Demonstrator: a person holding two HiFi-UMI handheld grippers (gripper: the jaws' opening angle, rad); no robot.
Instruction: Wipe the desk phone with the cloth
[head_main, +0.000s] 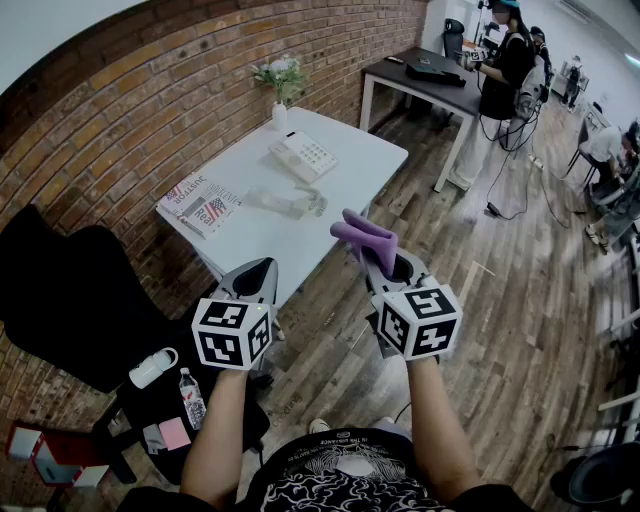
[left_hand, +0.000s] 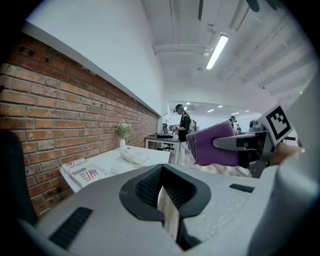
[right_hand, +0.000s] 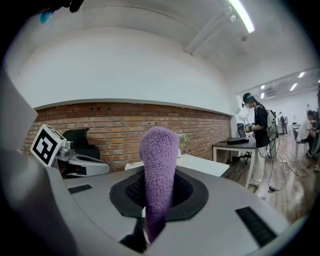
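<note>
The white desk phone (head_main: 303, 155) lies on the far half of a white table (head_main: 345, 190), well ahead of both grippers, and shows small in the left gripper view (left_hand: 133, 156). My right gripper (head_main: 373, 259) is shut on a purple cloth (head_main: 362, 235) that sticks out past its tips; the cloth (right_hand: 159, 167) stands up between its jaws in the right gripper view. My left gripper (head_main: 261, 270) is held beside it over the floor, near the table's front edge, shut with nothing in it (left_hand: 168, 210). From the left gripper view the cloth (left_hand: 216, 145) shows to the right.
A vase with a plant (head_main: 280, 88), a newspaper (head_main: 200, 205) and a small clear item (head_main: 290, 203) share the table. A black chair (head_main: 70, 290) stands left, with a water bottle (head_main: 192, 398) below. A person (head_main: 505, 75) stands by a dark table (head_main: 430, 80) far right.
</note>
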